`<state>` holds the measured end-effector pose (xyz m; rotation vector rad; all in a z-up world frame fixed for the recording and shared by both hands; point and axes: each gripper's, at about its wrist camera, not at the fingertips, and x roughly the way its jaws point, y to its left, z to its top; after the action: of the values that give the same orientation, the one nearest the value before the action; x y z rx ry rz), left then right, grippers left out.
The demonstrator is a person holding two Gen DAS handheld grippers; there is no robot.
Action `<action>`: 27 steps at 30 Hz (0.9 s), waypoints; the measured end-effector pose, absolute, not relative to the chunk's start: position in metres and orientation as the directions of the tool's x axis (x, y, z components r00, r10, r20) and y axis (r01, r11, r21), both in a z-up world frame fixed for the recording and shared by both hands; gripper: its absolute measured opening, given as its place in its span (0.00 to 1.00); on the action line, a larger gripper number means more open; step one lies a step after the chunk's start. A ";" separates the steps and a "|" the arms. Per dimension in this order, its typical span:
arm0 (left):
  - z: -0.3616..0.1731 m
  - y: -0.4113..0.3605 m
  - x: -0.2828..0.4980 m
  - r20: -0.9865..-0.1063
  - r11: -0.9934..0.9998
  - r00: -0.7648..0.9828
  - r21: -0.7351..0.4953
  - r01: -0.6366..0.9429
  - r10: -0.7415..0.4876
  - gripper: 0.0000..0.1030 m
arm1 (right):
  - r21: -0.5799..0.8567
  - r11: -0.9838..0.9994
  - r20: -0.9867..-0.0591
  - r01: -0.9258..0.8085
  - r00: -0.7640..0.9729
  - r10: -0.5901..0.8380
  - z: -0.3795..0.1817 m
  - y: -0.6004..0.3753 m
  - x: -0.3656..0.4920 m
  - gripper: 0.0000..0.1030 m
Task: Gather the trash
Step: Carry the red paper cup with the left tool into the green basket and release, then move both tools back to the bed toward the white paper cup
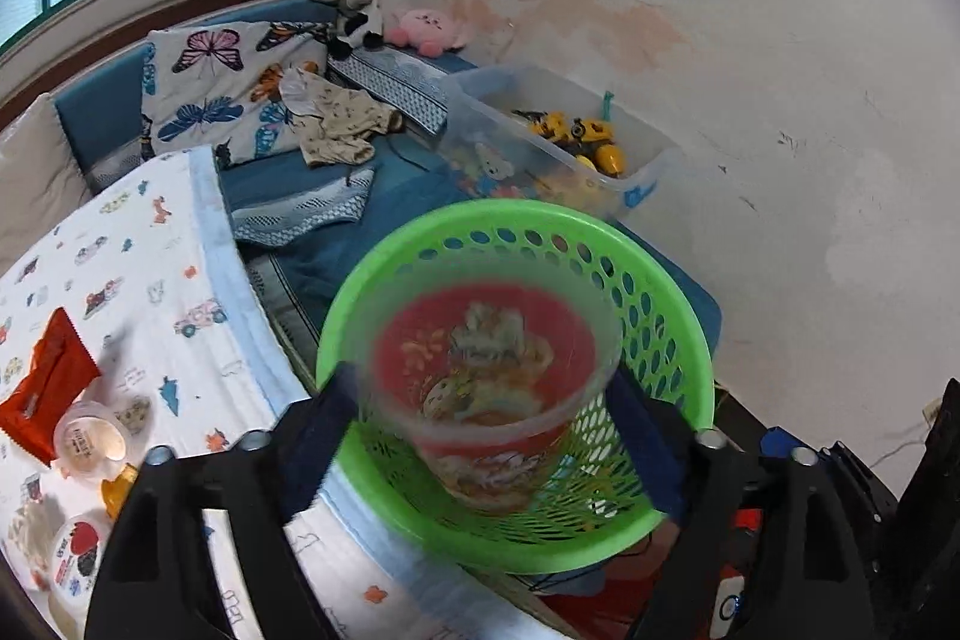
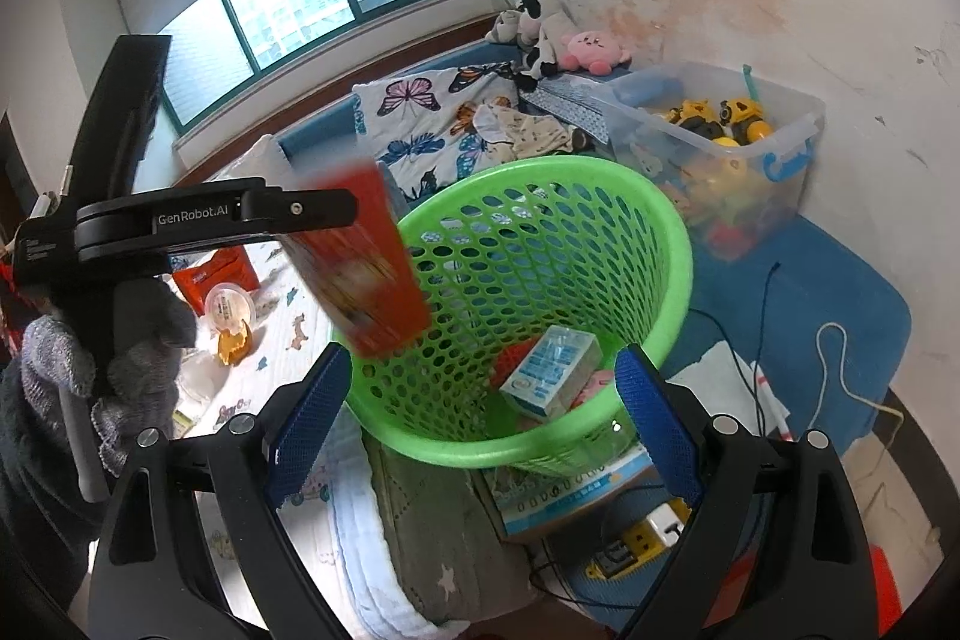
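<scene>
A red instant-noodle cup (image 1: 489,394) is blurred between the fingers of my left gripper (image 1: 486,436), over the mouth of the green mesh basket (image 1: 666,292). The fingers stand wider than the cup and do not press it; the cup looks loose. In the right wrist view the same cup (image 2: 366,268) hangs below the left gripper's arm at the basket's (image 2: 660,244) left rim. My right gripper (image 2: 486,400) is open and empty, just in front of the basket. A small blue-white carton (image 2: 549,370) lies inside the basket.
A red wrapper (image 1: 51,388), small white tubs (image 1: 90,439) and other scraps lie on the patterned sheet (image 1: 150,268) at left. A clear toy bin (image 2: 720,142) stands behind the basket by the wall. Cables and a power strip (image 2: 648,538) lie below.
</scene>
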<state>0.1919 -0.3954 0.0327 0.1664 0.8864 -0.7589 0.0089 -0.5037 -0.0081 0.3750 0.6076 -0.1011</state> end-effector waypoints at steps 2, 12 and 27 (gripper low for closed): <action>0.032 -0.396 0.189 -0.748 0.725 0.398 -0.159 0.670 -0.532 0.83 | 0.318 0.926 -0.574 0.204 0.819 0.016 -0.008 -0.504 0.008 0.87; 0.038 -0.339 0.172 -0.721 0.758 0.447 -0.166 0.631 -0.530 0.84 | 0.337 0.925 -0.562 0.175 0.826 0.048 -0.005 -0.486 0.007 0.87; 0.022 -0.210 0.135 -0.709 0.844 0.559 -0.095 0.528 -0.429 0.84 | 0.338 0.940 -0.548 0.054 0.823 0.150 0.002 -0.422 0.026 0.89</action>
<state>0.1345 -0.2101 0.0221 0.1341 0.7978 -0.5665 0.0256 -0.4222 0.0020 0.3504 0.6053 0.0523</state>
